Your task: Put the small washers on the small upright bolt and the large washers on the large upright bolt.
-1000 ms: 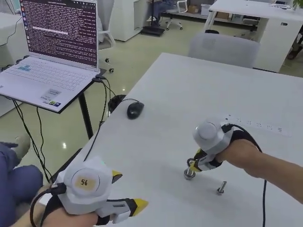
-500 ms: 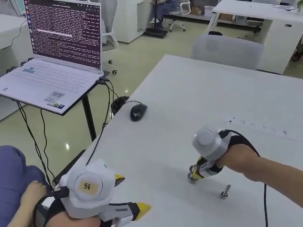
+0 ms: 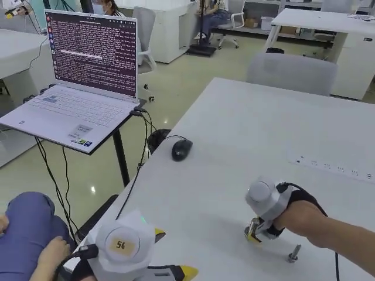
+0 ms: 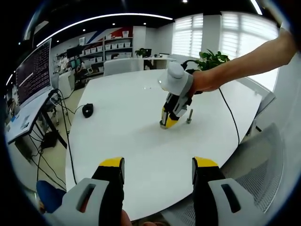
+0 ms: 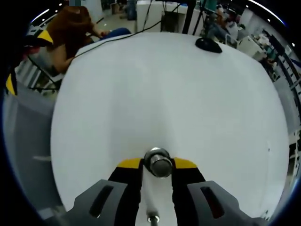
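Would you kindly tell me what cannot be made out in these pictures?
Right gripper view: round metal part in the right gripper is blurred; washer or bolt top unclear.
Left gripper view: small bolt too small to count washers.
Head view: laptop screen text too small to read.

- Looks like smooth matt white board, with a faint sheen, across the table (image 3: 234,146).
- Shines as bare bright metal on the large bolt (image 5: 159,162); duller grey metal on the small bolt (image 3: 293,253).
- Reads as smooth white plastic, lightly glossy, on the shells of the left gripper (image 4: 158,164) and right gripper (image 3: 254,233); yellow and black plastic at the jaws.
- Glossy black plastic on the mouse (image 3: 181,150).
- Matt silver casing on the laptop (image 3: 76,105).
- Grey woven cloth on the chair back (image 3: 291,71).
- Polished, mirror-like finish on the floor (image 3: 176,88).
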Tool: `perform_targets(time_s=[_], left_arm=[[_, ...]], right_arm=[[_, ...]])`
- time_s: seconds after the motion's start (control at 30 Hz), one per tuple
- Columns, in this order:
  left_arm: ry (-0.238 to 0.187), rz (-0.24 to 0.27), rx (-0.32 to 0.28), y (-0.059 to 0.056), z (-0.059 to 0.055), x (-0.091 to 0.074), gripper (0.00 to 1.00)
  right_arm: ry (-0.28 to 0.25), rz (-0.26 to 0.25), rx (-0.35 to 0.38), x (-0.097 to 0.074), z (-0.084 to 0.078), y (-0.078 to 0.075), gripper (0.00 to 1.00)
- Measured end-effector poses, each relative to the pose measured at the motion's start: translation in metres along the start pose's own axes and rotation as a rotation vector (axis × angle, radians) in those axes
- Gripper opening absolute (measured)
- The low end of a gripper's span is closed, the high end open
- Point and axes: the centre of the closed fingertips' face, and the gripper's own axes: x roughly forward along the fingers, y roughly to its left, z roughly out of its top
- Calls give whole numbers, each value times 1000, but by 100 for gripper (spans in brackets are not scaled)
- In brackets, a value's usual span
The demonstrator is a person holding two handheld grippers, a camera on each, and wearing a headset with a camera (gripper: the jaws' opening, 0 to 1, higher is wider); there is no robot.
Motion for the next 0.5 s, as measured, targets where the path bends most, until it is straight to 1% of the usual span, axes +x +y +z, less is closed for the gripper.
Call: perform_targets(time_s=[0.07, 0.13, 0.2, 0.23, 0.27, 0.3, 0.37, 0.4, 0.43, 0.5], left_arm=[[-1, -3, 1, 0, 1, 1, 57], [-1, -6, 6, 1, 2, 3, 57], [-2, -8, 5, 2, 4, 4, 57], [-5, -11, 4, 2, 5, 5, 57], [-6, -13, 4, 2, 5, 6, 57], [-5, -17, 7, 2, 6, 7, 57], [2, -25, 17, 2, 7, 9, 57], [2, -27, 19, 3, 7, 10, 57], [3, -31, 19, 3, 8, 12, 57], [3, -39, 21, 2, 9, 13, 57]], right_arm=[[-3, -4, -14, -1, 0, 2, 24], [-14, -12, -11, -4, 0, 5, 25], [-42, -20, 23, -8, 1, 8, 29], [-69, -32, 74, -12, 2, 12, 31], [-82, -35, 83, -13, 1, 15, 34], [-90, -35, 75, -17, -3, 21, 36], [-114, -56, 97, -22, -9, 29, 35], [-116, -55, 96, -23, -10, 31, 36], [-131, -59, 106, -26, -14, 38, 36], [-159, -75, 141, -31, -19, 44, 36]])
